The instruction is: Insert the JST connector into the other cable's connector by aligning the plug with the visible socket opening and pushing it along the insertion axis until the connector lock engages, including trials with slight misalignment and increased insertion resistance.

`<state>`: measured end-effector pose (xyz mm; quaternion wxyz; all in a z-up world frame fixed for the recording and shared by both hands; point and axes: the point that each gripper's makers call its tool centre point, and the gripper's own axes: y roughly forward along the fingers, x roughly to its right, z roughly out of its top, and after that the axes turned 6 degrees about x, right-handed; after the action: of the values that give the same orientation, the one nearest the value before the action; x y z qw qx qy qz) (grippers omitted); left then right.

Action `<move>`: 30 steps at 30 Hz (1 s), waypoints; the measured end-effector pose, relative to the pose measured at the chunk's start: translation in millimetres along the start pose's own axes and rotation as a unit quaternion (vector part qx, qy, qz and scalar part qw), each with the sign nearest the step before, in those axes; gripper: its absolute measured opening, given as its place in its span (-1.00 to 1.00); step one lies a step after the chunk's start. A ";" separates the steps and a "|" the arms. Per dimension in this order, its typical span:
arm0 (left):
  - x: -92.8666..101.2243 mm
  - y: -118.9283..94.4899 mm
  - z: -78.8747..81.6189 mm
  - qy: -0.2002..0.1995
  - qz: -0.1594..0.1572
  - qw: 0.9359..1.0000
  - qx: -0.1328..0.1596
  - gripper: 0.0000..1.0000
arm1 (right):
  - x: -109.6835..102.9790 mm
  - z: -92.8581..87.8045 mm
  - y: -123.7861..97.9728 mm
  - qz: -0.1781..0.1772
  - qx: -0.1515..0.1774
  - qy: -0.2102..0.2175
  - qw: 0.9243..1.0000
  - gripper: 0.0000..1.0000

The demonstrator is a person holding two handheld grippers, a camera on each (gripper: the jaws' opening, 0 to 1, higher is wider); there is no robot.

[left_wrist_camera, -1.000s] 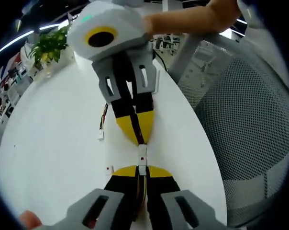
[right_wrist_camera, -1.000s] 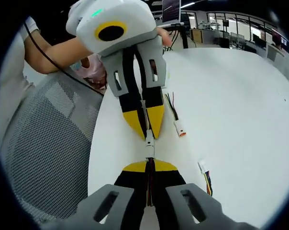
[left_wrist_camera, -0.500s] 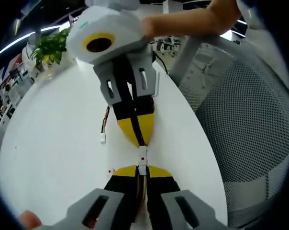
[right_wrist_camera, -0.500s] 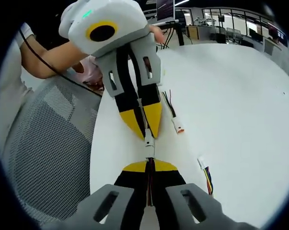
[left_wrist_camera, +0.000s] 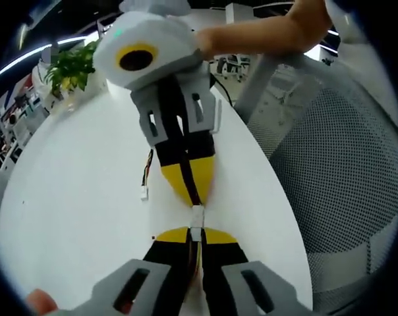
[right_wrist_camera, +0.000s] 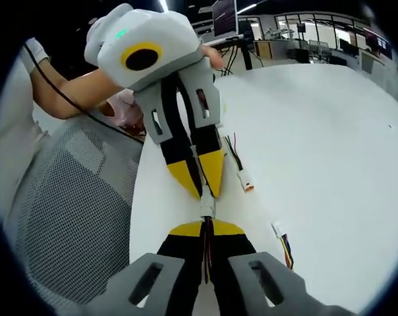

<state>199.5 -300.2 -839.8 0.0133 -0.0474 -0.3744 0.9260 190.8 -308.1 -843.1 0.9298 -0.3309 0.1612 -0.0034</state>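
The left tool [left_wrist_camera: 195,235] has its jaws pressed together on a white plug [left_wrist_camera: 195,232] with its coloured wires running back between the jaws. Directly ahead of it, tip to tip, the right tool [left_wrist_camera: 194,200] comes down from above, jaws likewise closed on a white socket [left_wrist_camera: 197,213]; plug and socket touch end to end in the narrow gap between the two sets of yellow tips. Whether they are fully seated cannot be told.

In the right gripper view the same meeting shows from the other side: the right tool [right_wrist_camera: 206,227] pinches its connector, and the left tool [right_wrist_camera: 203,192] reaches in from above, the white joined pieces between them.

Left of the tools in the left gripper view, a spare cable [left_wrist_camera: 145,179] lies on the white counter [left_wrist_camera: 74,197]. In the right gripper view, an orange-tipped cable [right_wrist_camera: 242,170] lies just right of the left tool, another wire bundle [right_wrist_camera: 284,243] nearer. A mesh chair [left_wrist_camera: 331,171] stands beside the counter, and a potted plant [left_wrist_camera: 70,66] sits beyond it.
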 end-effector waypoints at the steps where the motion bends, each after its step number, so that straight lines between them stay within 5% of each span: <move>1: 0.6 0.4 -0.1 0.000 -0.002 1.000 -0.001 -1.00 | -0.4 -0.2 0.1 0.001 0.000 0.002 1.000 -1.00; 26: -4.5 -2.0 3.1 -0.020 0.009 1.000 0.013 -1.00 | 4.0 5.4 -3.1 -0.009 0.013 -0.017 1.000 -1.00; 30: -10.2 -6.3 6.1 -0.023 0.020 0.999 0.017 -1.00 | 11.2 11.4 -6.4 -0.025 0.027 -0.047 0.998 -1.00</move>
<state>209.0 -300.5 -830.2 -0.0135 -0.0335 -0.3580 0.9330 205.4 -307.3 -834.2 0.9445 -0.3096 0.1092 -0.0154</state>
